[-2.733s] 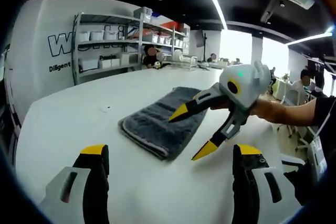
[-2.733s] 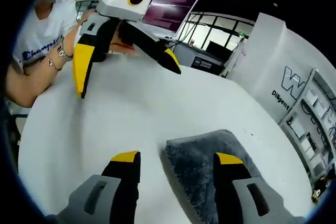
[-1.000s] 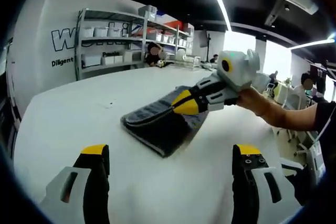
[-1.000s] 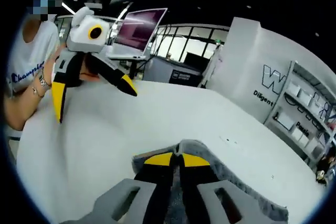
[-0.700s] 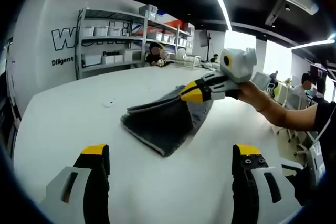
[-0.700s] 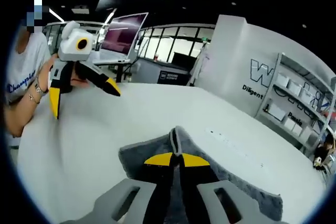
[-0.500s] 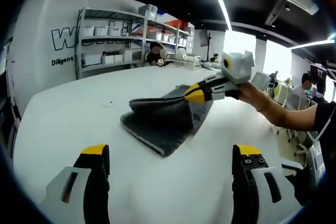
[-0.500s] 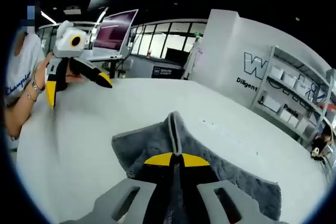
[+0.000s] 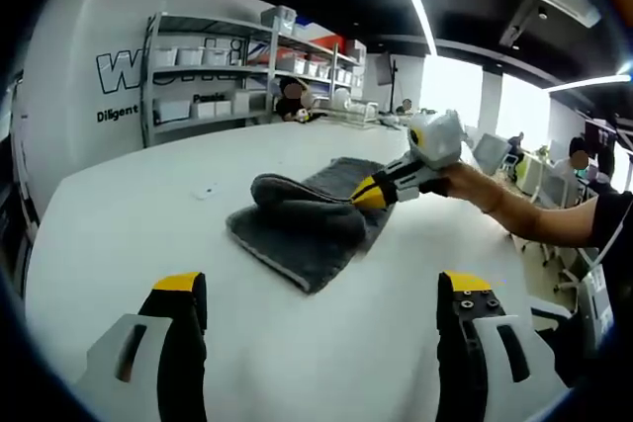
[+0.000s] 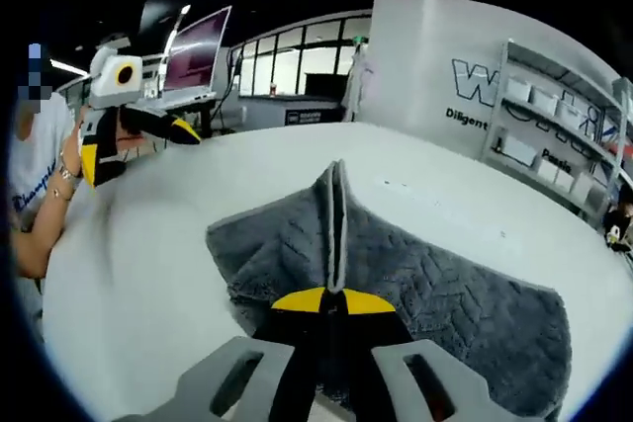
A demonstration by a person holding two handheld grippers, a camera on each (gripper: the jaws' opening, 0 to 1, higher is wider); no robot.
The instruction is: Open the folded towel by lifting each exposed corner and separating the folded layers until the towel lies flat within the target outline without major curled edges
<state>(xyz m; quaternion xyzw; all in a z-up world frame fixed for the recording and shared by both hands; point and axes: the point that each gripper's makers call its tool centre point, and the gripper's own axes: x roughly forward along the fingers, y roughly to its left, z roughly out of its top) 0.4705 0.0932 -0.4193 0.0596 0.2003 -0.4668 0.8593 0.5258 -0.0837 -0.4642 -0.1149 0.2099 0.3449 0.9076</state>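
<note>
The grey towel (image 9: 309, 222) sits out in the middle of the white tabletop (image 9: 129, 214), and it looks like thick, soft terry: light, floppy, no stiffness at all, so it'll sag and roll on itself wherever it isn't held. That's pretty much what's going on here. The right tongs (image 9: 368, 195) are pinched shut on an edge of the top layer, and the fabric between them and the rest of the towel has curled into a fat roll sitting on top of the lower layer. In the right gripper view the pinched edge stands up as a ridge running away from the right tongs (image 10: 332, 299).

Best place to grab it is probably right at a corner or along the hem, since a pinch mid-panel would likely just bunch it up.

The left tongs (image 9: 321, 289) are wide open and holding nothing, hanging back near the person's side of the towel, well apart from it.

Compared with a few seconds back: the right tongs were open and hovering above the flat folded towel, and now they've clamped on and peeled the top layer up and over.
</note>
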